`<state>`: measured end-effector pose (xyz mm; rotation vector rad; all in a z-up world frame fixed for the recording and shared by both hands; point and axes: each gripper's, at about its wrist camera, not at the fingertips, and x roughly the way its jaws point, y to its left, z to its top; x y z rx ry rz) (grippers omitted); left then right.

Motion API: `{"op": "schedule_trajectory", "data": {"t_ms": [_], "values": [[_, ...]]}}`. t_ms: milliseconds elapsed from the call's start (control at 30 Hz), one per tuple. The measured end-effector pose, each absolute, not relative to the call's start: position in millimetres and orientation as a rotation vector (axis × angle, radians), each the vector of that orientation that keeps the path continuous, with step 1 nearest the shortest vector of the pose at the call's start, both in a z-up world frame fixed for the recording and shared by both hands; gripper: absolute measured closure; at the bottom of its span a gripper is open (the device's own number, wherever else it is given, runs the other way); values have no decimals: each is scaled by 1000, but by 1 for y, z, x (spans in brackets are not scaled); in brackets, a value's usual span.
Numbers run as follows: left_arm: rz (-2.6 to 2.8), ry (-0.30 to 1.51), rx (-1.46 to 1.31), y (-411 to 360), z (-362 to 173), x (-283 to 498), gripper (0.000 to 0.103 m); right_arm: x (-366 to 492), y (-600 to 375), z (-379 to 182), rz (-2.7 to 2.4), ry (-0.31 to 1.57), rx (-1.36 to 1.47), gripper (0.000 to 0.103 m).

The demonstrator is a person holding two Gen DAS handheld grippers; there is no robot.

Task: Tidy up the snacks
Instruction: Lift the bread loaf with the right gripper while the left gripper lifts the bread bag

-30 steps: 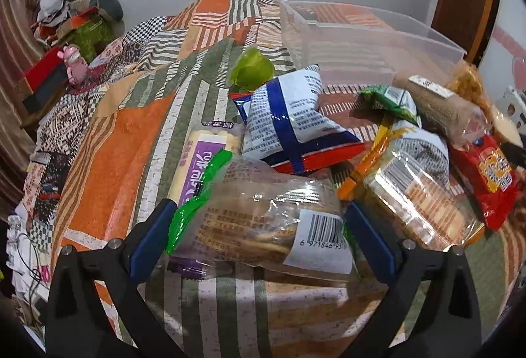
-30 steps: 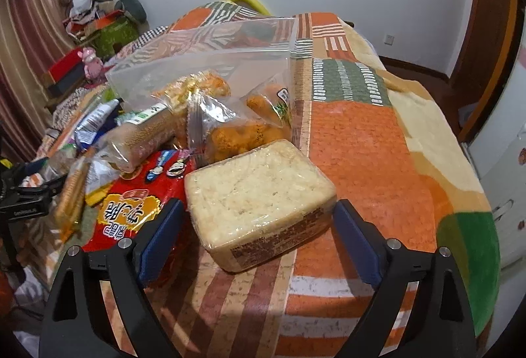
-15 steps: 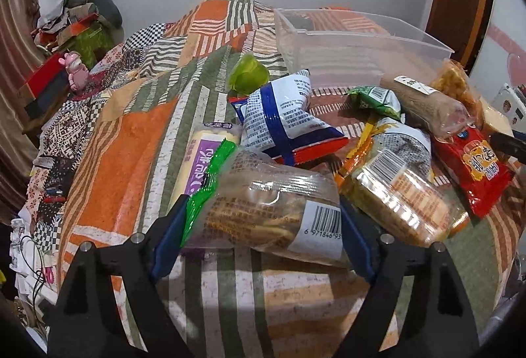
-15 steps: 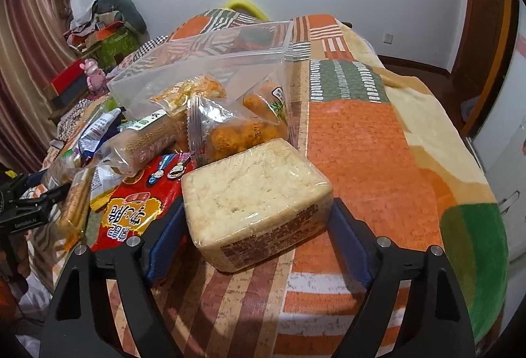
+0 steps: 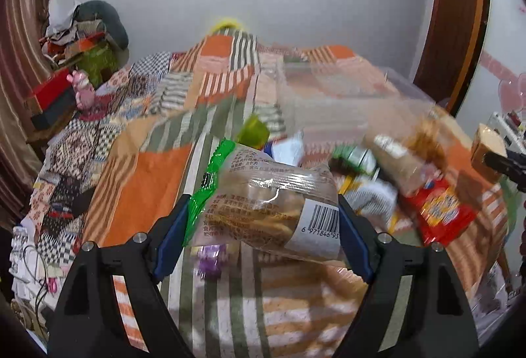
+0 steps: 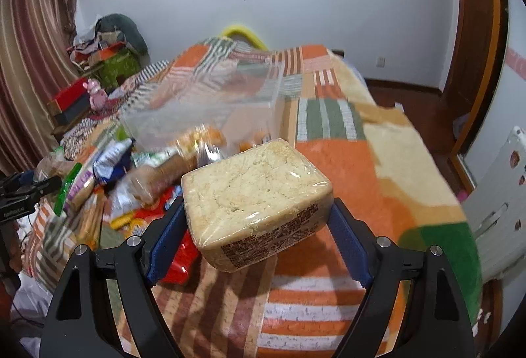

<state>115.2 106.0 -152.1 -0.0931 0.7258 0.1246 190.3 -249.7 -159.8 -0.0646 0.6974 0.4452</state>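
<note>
L tongs (image 5: 263, 226) are clamping a clear biscuit pack w/ green end-seal (image 5: 266, 203), blue pads pressing both its ends, barcode end by the right pad. Pack is sitting lifted off the bed quilt (image 5: 141, 187), tilted, green end higher. R tongs (image 6: 258, 226) are gripping a wrapped pale cake block (image 6: 256, 190) across its sides, block raised above the quilt, printed label facing the cam.

Rest of the snacks are lying in a blurry pile on the bed between the two views: red snack bag (image 5: 440, 213), long tan roll pack (image 5: 401, 161), small green pack (image 5: 355, 157), lime-green bag (image 5: 253, 131), purple pack (image 5: 210, 256) under the held biscuits. Clear plastic bin (image 5: 345, 92) is sitting behind the pile, further up the bed; can't tell its contents thru blur. R tongs w/ block are also showing at L view's right edge.
</note>
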Motion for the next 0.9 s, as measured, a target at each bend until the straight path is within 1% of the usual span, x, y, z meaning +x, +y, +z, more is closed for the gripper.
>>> {"op": "schedule_trajectory", "data": {"t_ms": [200, 400, 667, 900], "values": [[92, 646, -94, 95, -123, 135, 21, 200, -237, -140, 465, 622, -62, 21], [61, 610, -88, 84, -107, 164, 21, 211, -220, -126, 480, 554, -68, 21], [21, 598, -94, 77, -97, 210, 21, 239, -197, -126, 495, 528, -61, 21], [3, 635, -92, 71, -104, 257, 21, 267, -182, -133, 496, 543, -47, 21]]}}
